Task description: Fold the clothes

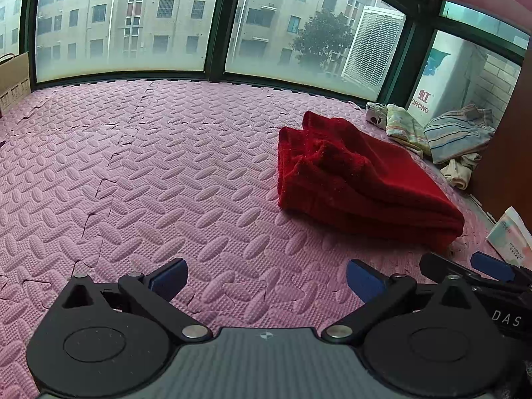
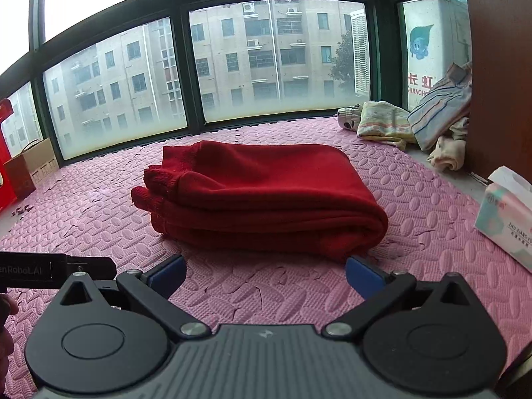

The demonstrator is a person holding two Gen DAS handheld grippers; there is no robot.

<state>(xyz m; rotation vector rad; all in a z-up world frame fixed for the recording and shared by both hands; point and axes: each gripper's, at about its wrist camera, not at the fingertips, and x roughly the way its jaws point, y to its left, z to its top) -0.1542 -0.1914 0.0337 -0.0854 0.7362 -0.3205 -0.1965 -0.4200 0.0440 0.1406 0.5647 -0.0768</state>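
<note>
Red folded garment (image 2: 262,199) lies on the pink foam mat (image 2: 415,249); left gripper (image 1: 266,281) and right gripper (image 2: 264,276) hover nearby, both spread wide and empty.

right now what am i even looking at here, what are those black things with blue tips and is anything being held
Those are two hand-held grippers, not robot arms; a person carries one in each hand. Each has a camera looking forward along its blue fingers. One picture is from the left gripper, the other from the right gripper. Both have their jaws open and hold nothing. On the pink mat lies a folded red garment. Behind it sits a pile of clothes, and a tissue pack to the right.
</note>
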